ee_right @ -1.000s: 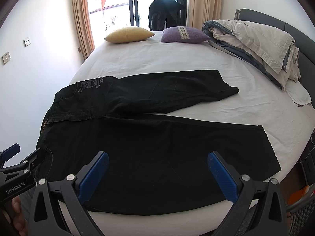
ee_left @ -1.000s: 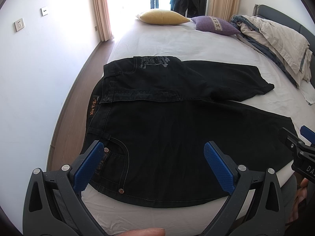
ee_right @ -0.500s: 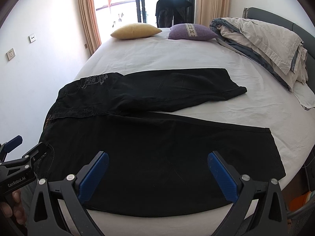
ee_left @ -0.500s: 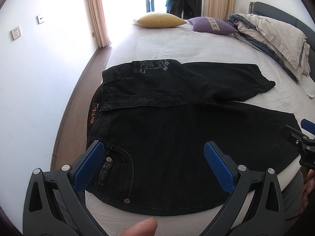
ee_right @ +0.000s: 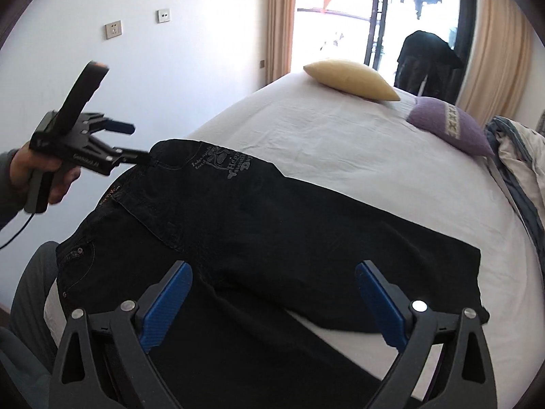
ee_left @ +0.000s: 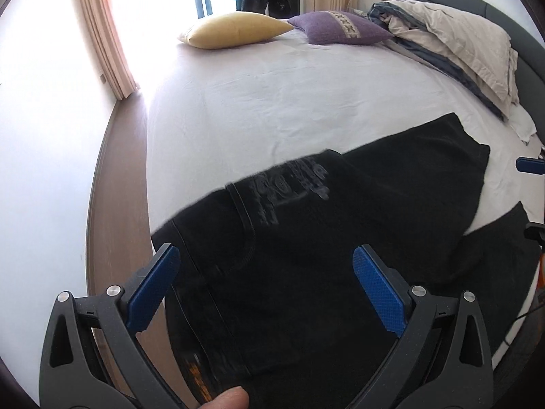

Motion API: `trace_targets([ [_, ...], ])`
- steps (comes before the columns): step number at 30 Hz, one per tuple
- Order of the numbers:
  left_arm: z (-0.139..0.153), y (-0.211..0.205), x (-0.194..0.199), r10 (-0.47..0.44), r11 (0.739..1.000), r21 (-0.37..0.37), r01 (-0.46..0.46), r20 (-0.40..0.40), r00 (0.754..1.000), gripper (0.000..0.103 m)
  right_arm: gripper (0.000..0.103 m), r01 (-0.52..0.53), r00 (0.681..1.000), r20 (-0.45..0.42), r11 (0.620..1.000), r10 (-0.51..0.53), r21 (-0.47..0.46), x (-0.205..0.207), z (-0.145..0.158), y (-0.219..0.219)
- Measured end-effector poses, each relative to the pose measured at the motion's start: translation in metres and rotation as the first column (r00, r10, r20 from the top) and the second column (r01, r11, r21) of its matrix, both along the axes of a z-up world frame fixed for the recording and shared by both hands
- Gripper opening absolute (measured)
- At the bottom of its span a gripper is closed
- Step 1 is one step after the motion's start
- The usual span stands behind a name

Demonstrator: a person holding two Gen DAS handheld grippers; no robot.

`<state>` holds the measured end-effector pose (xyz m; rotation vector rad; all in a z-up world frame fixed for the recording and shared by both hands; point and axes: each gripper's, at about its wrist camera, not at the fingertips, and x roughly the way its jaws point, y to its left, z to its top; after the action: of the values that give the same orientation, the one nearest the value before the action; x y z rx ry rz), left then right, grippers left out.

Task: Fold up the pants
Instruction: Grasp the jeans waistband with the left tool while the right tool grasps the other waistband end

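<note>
Black pants (ee_left: 306, 238) lie spread on the white bed (ee_left: 272, 102), waist to the left, legs running right. A grey print marks the far waist part (ee_right: 224, 167). My left gripper (ee_left: 265, 283) is open above the far waist corner; in the right wrist view it (ee_right: 136, 143) hovers at that corner with its lower finger close to the waistband. My right gripper (ee_right: 272, 303) is open above the far leg (ee_right: 340, 255), near the crotch. Its tip shows at the right edge of the left wrist view (ee_left: 529, 165).
A yellow pillow (ee_left: 235, 29) and a purple pillow (ee_left: 340, 29) lie at the far end of the bed. A heap of bedding (ee_left: 453, 44) lies along the right side by the headboard. Wooden floor (ee_left: 115, 204) and a white wall run along the left.
Both grippers have moved forward over the bed from the near edge. The left one now sits at the far waist corner, the right one over the far leg. Both stay open.
</note>
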<state>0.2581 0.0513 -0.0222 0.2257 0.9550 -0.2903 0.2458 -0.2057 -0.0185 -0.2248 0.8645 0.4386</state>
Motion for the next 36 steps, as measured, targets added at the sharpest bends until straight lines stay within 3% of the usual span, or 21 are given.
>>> trace_targets([
  [3, -0.012, 0.001, 0.064, -0.082, 0.995, 0.043, 0.085, -0.065, 0.995, 0.103, 0.083, -0.047, 0.997, -0.059, 0.999, 0.049, 0.027, 0.048, -0.011, -0.007],
  [7, -0.043, 0.005, 0.120, -0.161, 0.983, 0.058, 0.177, -0.206, 0.965, 0.092, 0.079, -0.124, 0.988, -0.085, 0.989, 0.130, 0.081, 0.094, -0.024, -0.008],
  [13, -0.095, 0.011, 0.156, -0.217, 0.965, 0.061, 0.256, -0.362, 0.906, 0.075, 0.075, -0.224, 0.963, -0.136, 0.972, 0.232, 0.074, 0.143, -0.050, 0.006],
  [15, -0.102, 0.011, 0.159, -0.239, 0.960, 0.049, 0.276, -0.370, 0.898, 0.074, 0.072, -0.252, 0.953, -0.158, 0.966, 0.259, 0.063, 0.156, -0.057, 0.012],
  [17, -0.104, 0.012, 0.161, -0.251, 0.958, 0.035, 0.284, -0.376, 0.892, 0.063, 0.069, -0.288, 0.939, -0.179, 0.956, 0.293, 0.054, 0.164, -0.062, 0.019],
  [19, -0.103, 0.011, 0.159, -0.260, 0.956, 0.033, 0.293, -0.375, 0.890, 0.028, 0.065, -0.322, 0.926, -0.195, 0.946, 0.322, 0.031, 0.171, -0.066, 0.029],
  [20, -0.102, 0.011, 0.155, -0.262, 0.955, 0.033, 0.296, -0.376, 0.889, 0.021, 0.063, -0.337, 0.921, -0.203, 0.941, 0.333, 0.012, 0.175, -0.067, 0.034],
  [21, -0.103, 0.006, 0.146, -0.270, 0.951, 0.044, 0.307, -0.368, 0.890, 0.014, 0.059, -0.355, 0.913, -0.216, 0.935, 0.346, -0.003, 0.178, -0.069, 0.040],
  [24, -0.094, -0.006, 0.121, -0.286, 0.936, 0.107, 0.335, -0.321, 0.903, 0.007, 0.052, -0.418, 0.884, -0.245, 0.908, 0.397, -0.037, 0.186, -0.072, 0.056],
  [27, -0.084, -0.005, 0.102, -0.293, 0.934, 0.128, 0.332, -0.253, 0.922, 0.006, 0.047, -0.462, 0.861, -0.262, 0.885, 0.435, -0.049, 0.195, -0.071, 0.068],
  [30, -0.073, -0.008, 0.075, -0.315, 0.918, 0.198, 0.342, -0.157, 0.936, 0.006, 0.047, -0.492, 0.848, -0.271, 0.867, 0.456, -0.079, 0.205, -0.071, 0.080],
  [31, -0.069, -0.013, 0.065, -0.329, 0.908, 0.230, 0.350, -0.125, 0.936, 0.006, 0.046, -0.501, 0.843, -0.277, 0.861, 0.462, -0.089, 0.207, -0.071, 0.083],
  [34, -0.062, -0.029, 0.027, -0.406, 0.840, 0.393, 0.374, -0.002, 0.914, 0.006, 0.046, -0.544, 0.815, -0.304, 0.832, 0.494, -0.106, 0.211, -0.072, 0.092],
  [36, -0.062, -0.033, 0.012, -0.434, 0.821, 0.432, 0.374, 0.045, 0.900, 0.006, 0.040, -0.570, 0.796, -0.328, 0.812, 0.508, -0.124, 0.211, -0.075, 0.096],
])
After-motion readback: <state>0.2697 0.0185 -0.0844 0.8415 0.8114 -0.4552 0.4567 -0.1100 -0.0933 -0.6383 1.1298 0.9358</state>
